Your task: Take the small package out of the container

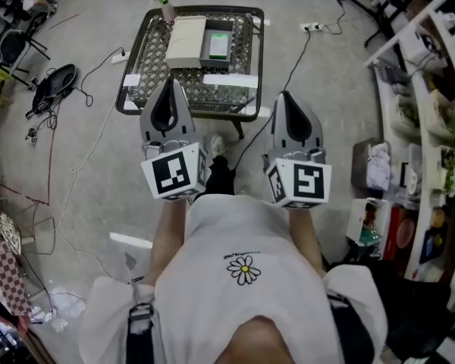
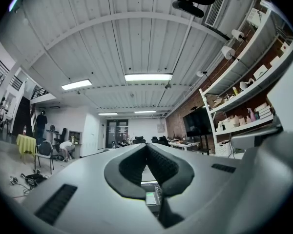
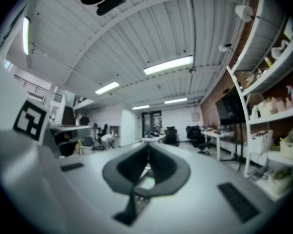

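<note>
Two grippers, your left gripper [image 1: 169,88] and right gripper [image 1: 287,98], hang side by side close in front of you, jaws of both clenched on nothing: the reach looks not yet begun. One small green package [image 1: 219,45] lies inside one grey container [image 1: 214,62] on one mesh-topped table [image 1: 145,70], just beside one white box [image 1: 186,42] and near one potted sprig [image 1: 165,6]. Next, you will likely need to carry a gripper forward and down over the container and spread its jaws to straddle the package.
</note>
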Demonstrator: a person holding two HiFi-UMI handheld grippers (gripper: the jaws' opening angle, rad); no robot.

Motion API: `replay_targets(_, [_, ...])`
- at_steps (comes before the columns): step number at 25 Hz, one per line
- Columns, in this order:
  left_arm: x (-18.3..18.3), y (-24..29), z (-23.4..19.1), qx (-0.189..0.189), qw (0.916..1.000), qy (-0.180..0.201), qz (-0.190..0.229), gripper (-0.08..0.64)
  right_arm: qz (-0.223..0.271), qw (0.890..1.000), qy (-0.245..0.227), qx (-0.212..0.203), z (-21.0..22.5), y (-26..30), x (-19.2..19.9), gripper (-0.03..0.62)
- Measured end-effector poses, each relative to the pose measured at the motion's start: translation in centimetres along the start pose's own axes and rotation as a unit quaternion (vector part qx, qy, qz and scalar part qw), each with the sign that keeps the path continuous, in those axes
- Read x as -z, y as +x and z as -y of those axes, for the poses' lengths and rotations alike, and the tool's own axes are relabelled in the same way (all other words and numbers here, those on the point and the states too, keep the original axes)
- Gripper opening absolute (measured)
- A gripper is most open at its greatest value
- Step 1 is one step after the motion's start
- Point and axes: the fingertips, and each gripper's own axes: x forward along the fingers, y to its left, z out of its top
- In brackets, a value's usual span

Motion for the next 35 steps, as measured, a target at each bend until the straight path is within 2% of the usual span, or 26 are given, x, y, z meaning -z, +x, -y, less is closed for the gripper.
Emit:
replay_targets(7, [2.7, 6.5, -0.4, 0.011, 0.9997, -0.016, -0.011, 0.025, -0.007, 0.999, -0.025, 0.021, 2.4, 5.5, 0.6, 0.031])
replay_targets(12, [4.9, 13.0, -2.4, 0.011, 0.9993, -0.031, -0.018, 0.025, -0.009, 0.998, -0.056, 0.033, 4.0, 12.1, 0.4, 0.031])
replay_targets(16, [5.9, 18.7, -4.2, 0.014, 0.9986, -0.043, -0.029, 0.025, -0.013, 0.997, -0.062, 0.039, 4.6, 18.3, 0.0, 0.031])
replay_targets(21, [6.6, 25.8, -6.0, 0.044, 0.9976, -0.045, -0.028, 0.025, -0.043, 0.996, -0.062, 0.051, 5.0, 25.3, 0.8, 0.031])
replay_targets(26, [7.2, 31.2, -7.8, 0.046, 0.9973, -0.053, -0.021, 0.025, -0.064, 0.994, -0.058, 0.067, 6.2, 29.2, 1.4, 0.031])
replay_targets(29, [7.4, 33.2, -6.9, 0.063, 0.9965, -0.054, -0.011, 0.025, -0.077, 0.993, -0.057, 0.072, 7.4, 30.6, 2.0, 0.031])
replay_targets(32, [7.7, 34.8, -5.5, 0.073, 0.9968, -0.032, -0.002, 0.025, -0.082, 0.994, -0.052, 0.053, 8.0, 32.4, 2.7, 0.031])
replay_targets(35, [9.1, 34.8, -3.9, 0.075, 0.9964, -0.03, -0.028, 0.025, -0.079, 0.994, -0.053, 0.049, 8.6, 32.8, 3.3, 0.031])
